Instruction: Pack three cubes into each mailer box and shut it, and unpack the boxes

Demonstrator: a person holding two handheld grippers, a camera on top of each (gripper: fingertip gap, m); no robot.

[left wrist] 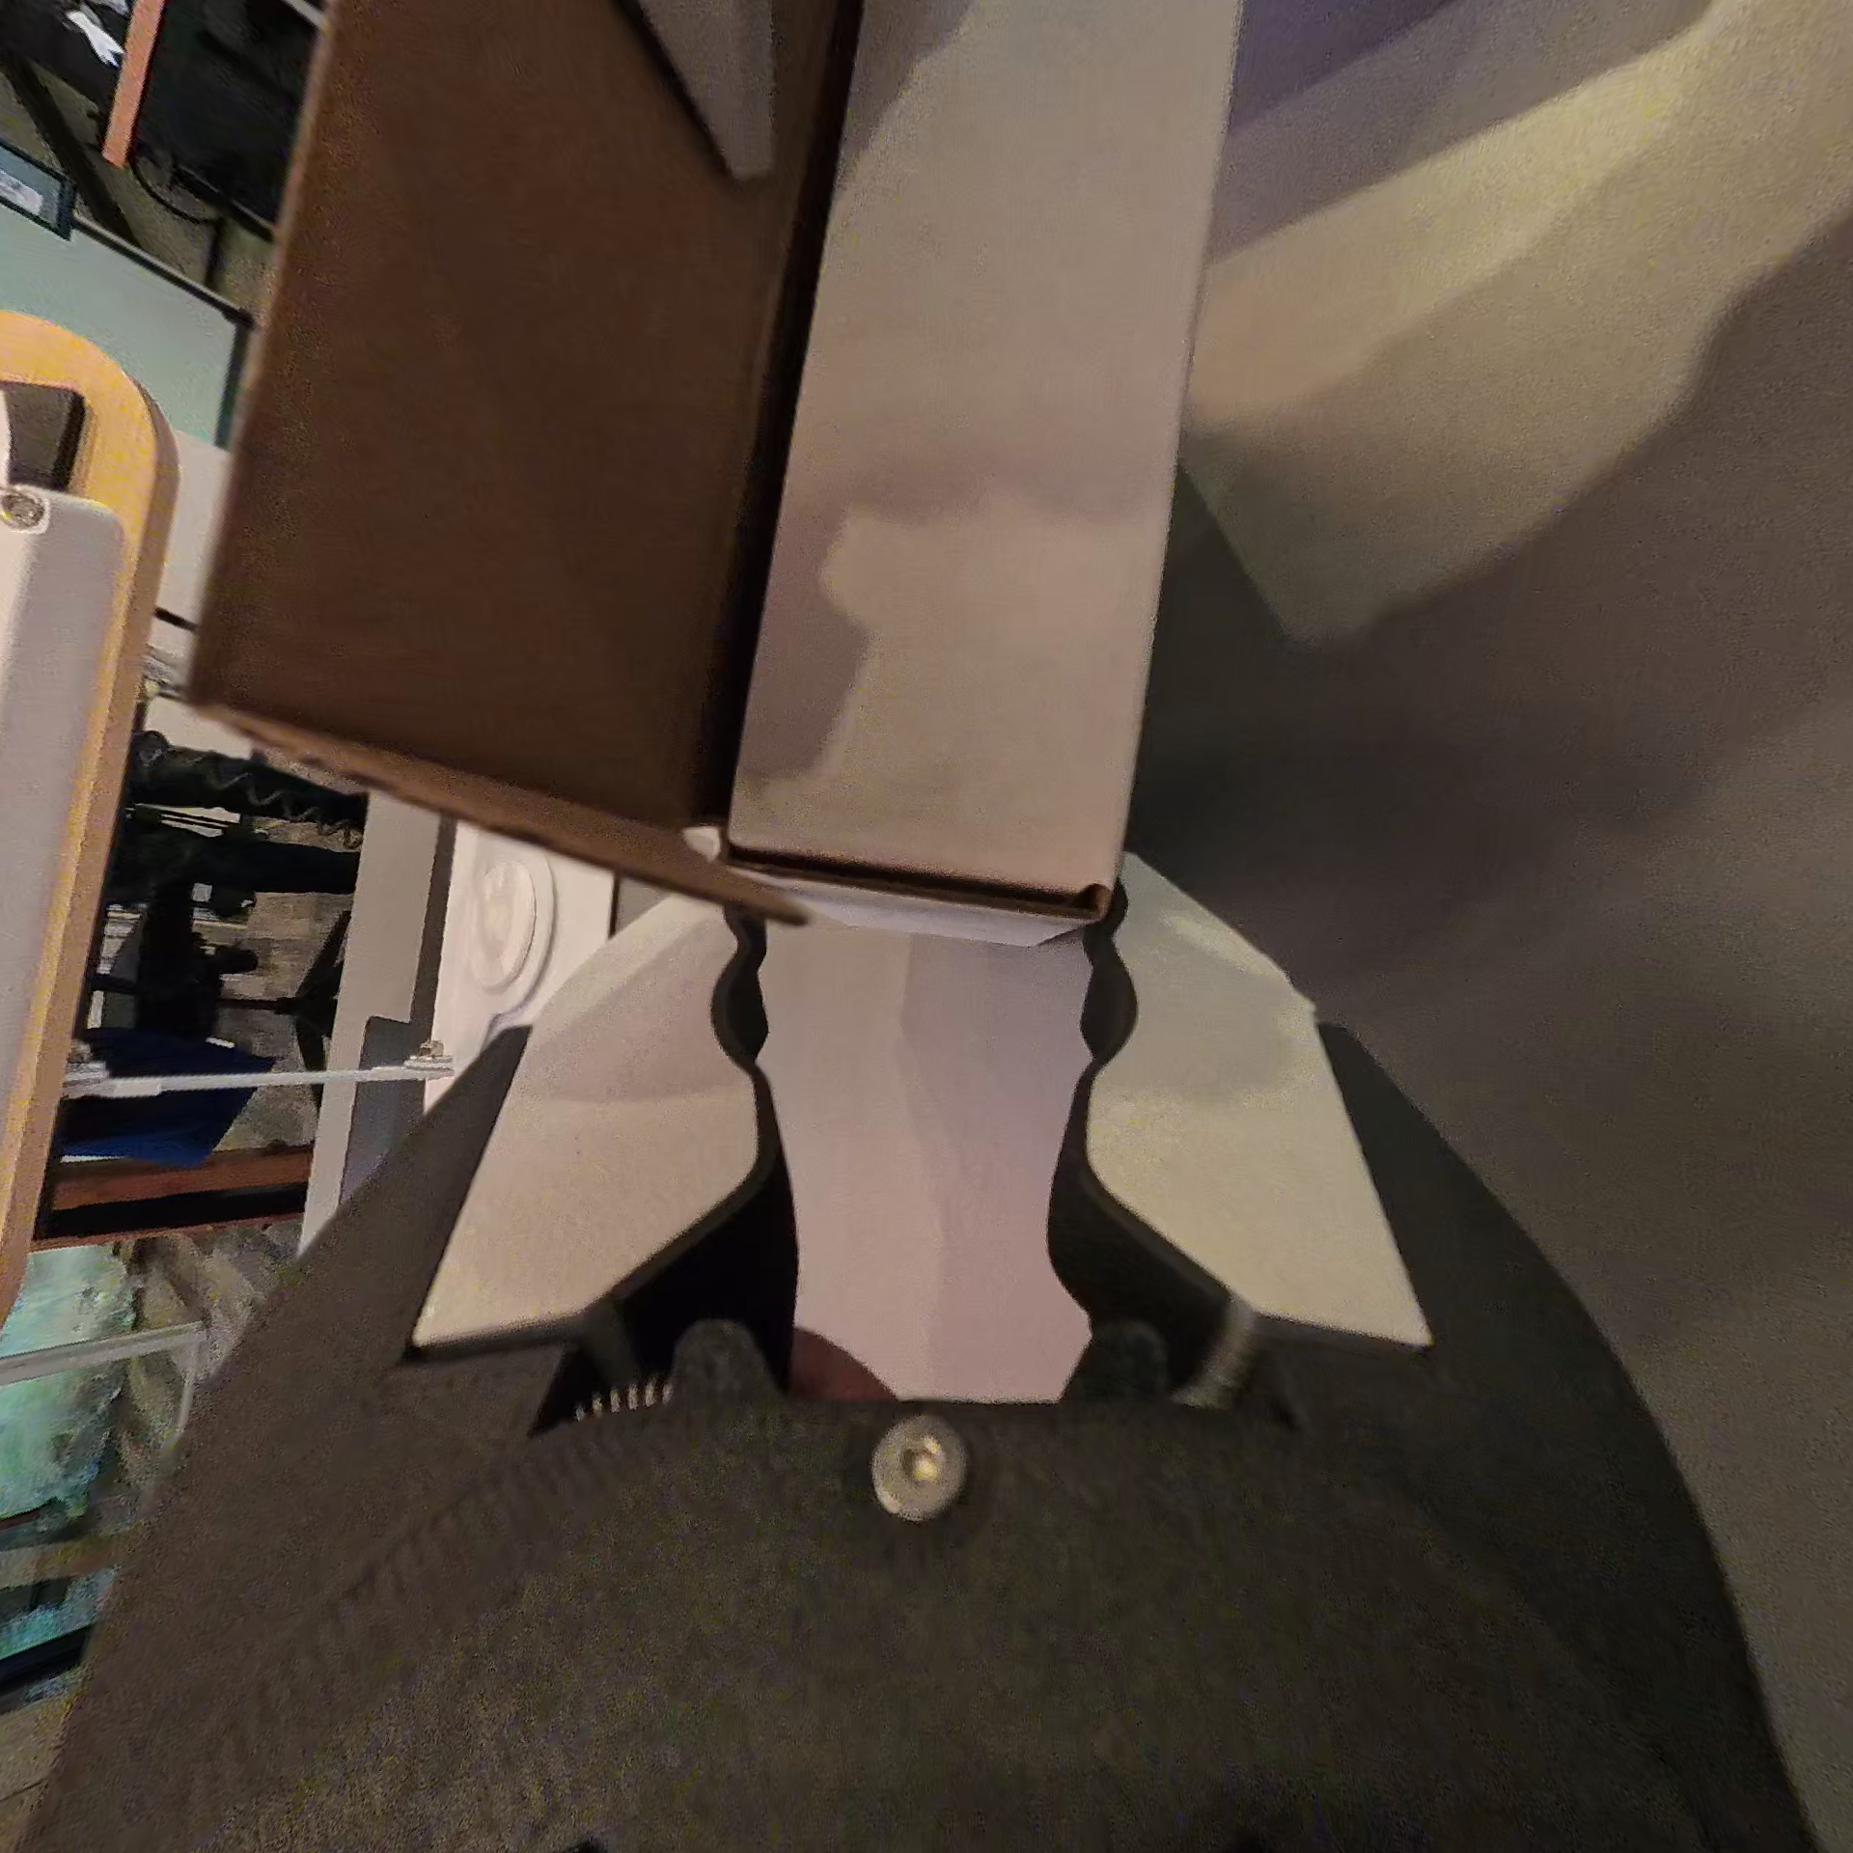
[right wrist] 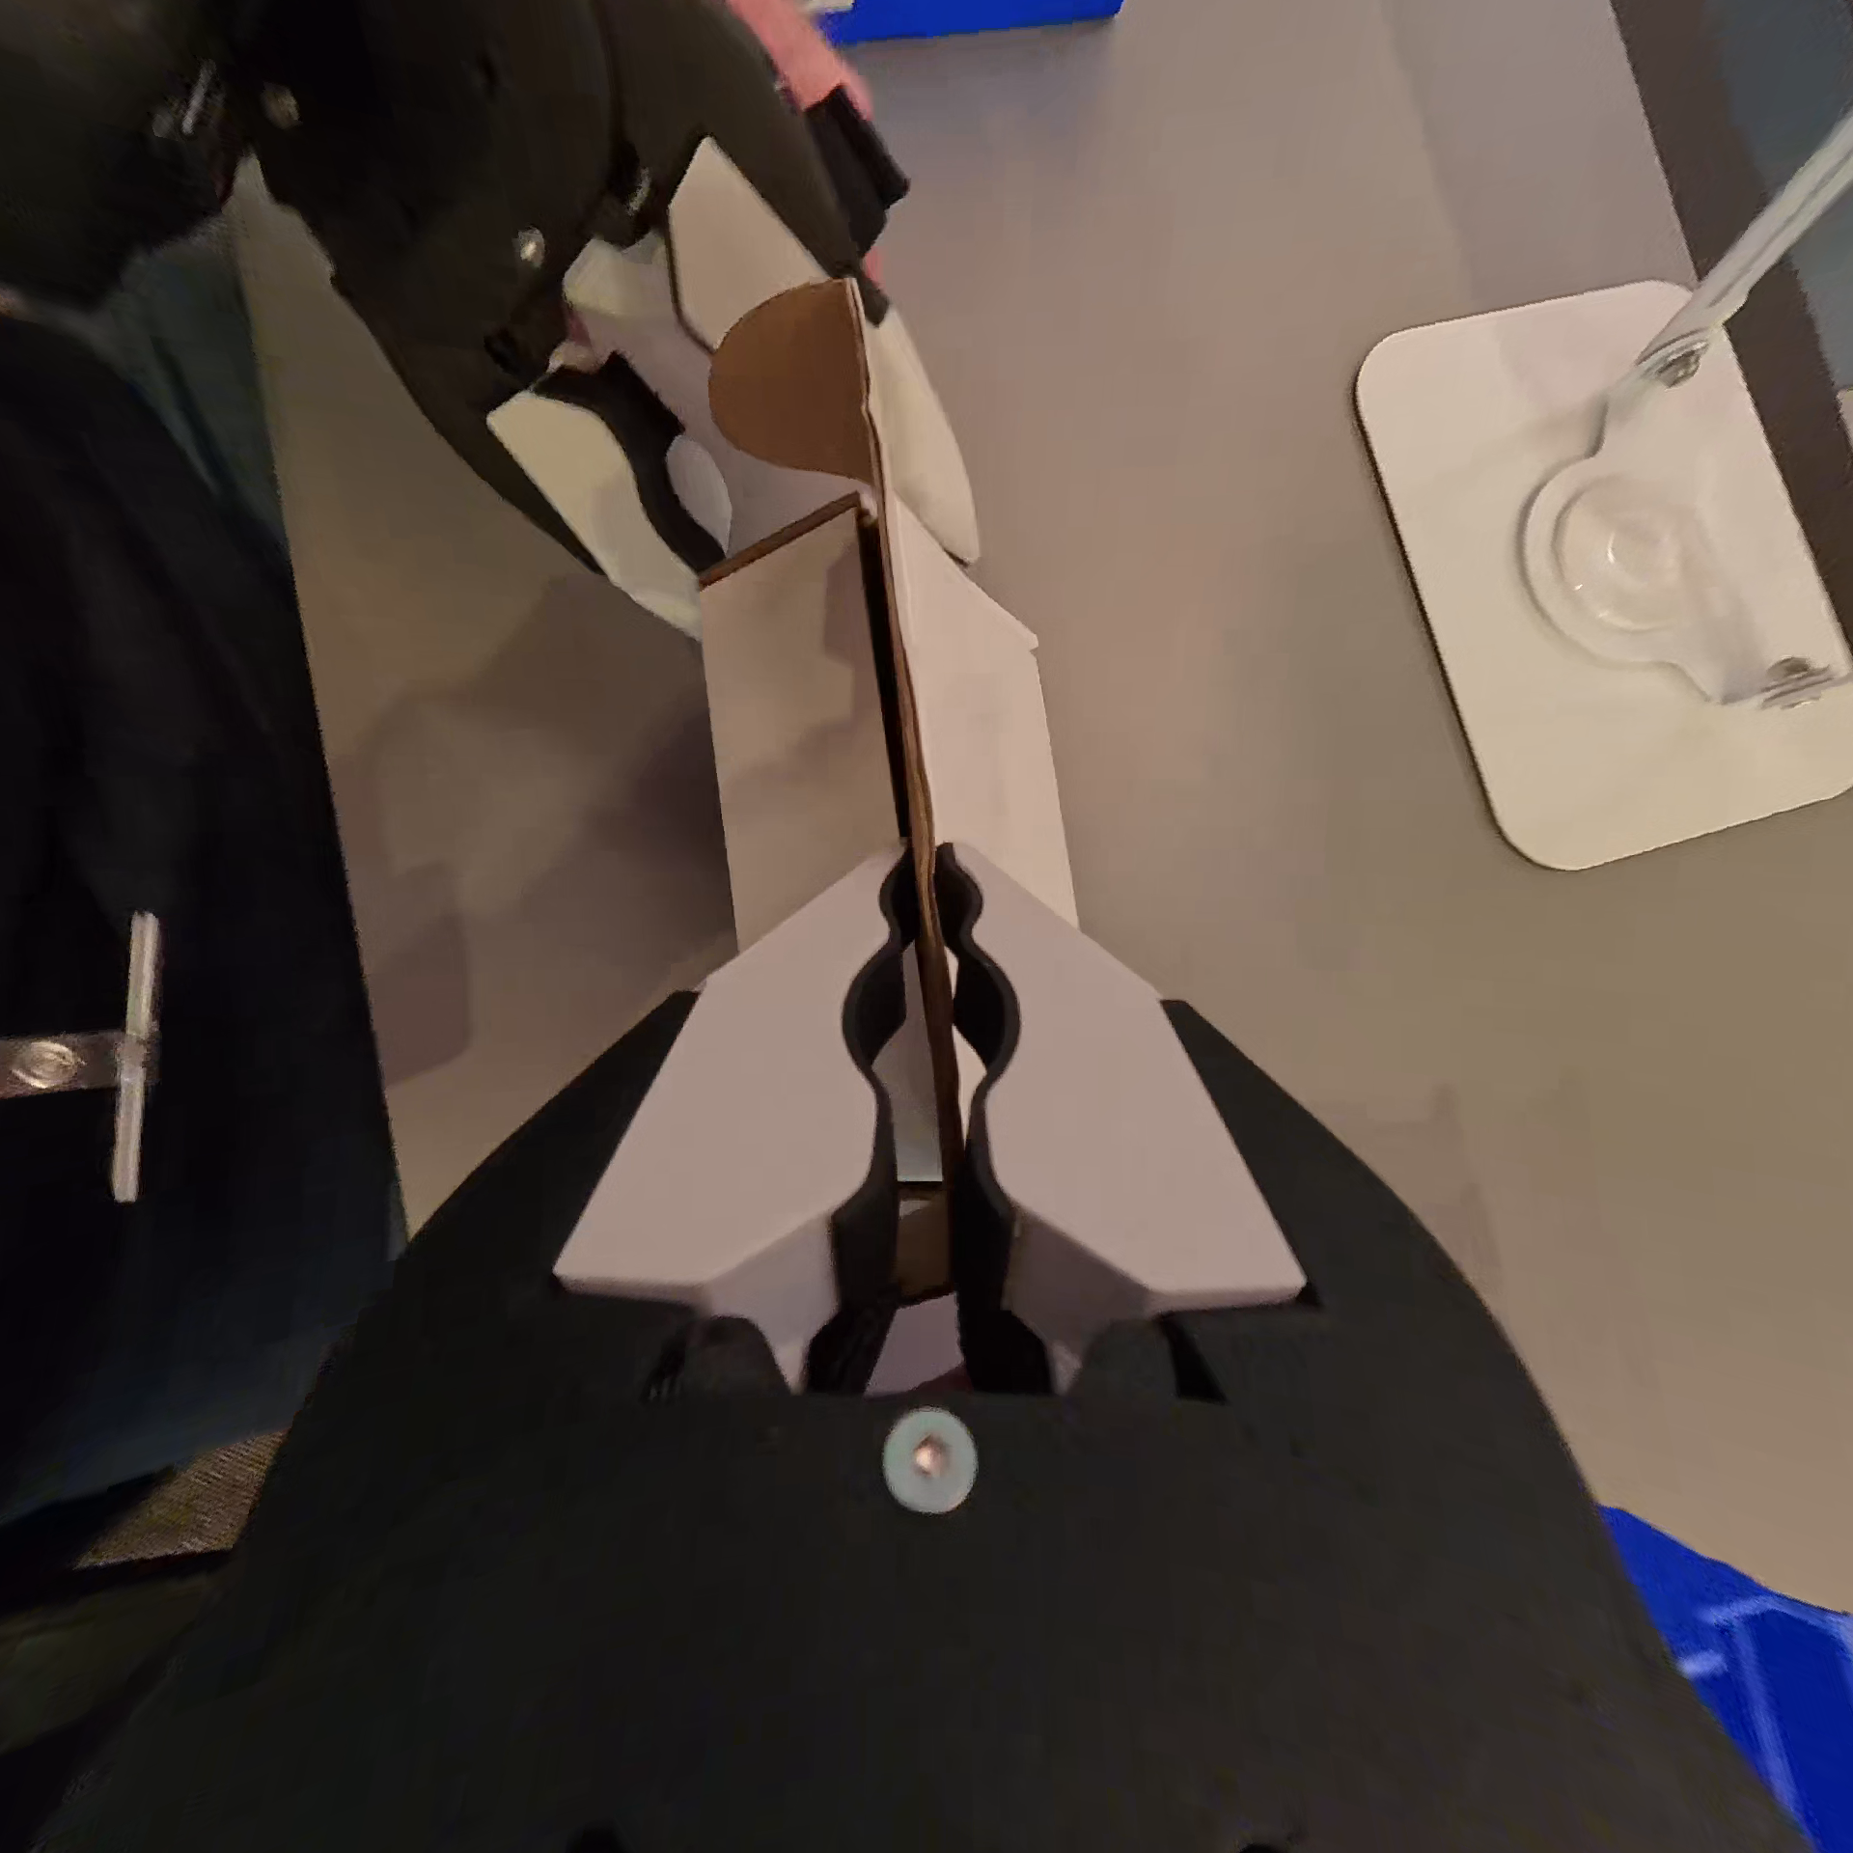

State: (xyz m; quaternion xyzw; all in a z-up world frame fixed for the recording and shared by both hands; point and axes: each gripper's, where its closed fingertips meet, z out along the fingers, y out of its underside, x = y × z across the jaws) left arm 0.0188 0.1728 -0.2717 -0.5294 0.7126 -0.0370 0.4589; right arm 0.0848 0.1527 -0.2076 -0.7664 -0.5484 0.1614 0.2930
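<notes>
A white mailer box (left wrist: pixel 983 501) with a brown inside is held up off the grey table (left wrist: pixel 1504 902). Its lid (left wrist: pixel 501 401) stands open to the left, brown side showing. My left gripper (left wrist: pixel 922 922) is shut on the box body, with one finger on each side wall. In the right wrist view the same box (right wrist: pixel 782 722) runs away from the camera. My right gripper (right wrist: pixel 928 862) is shut on the thin edge of the lid (right wrist: pixel 983 722). The left gripper (right wrist: pixel 827 567) holds the box's far end. No cubes are in view; the box's inside is hidden.
A white square stand base (right wrist: pixel 1604 572) with a clear rod sits on the table (right wrist: pixel 1253 401) at the right. Blue bins show at the bottom right (right wrist: pixel 1755 1654) and top edge (right wrist: pixel 963 15). A wood-rimmed frame (left wrist: pixel 100 702) stands at the left.
</notes>
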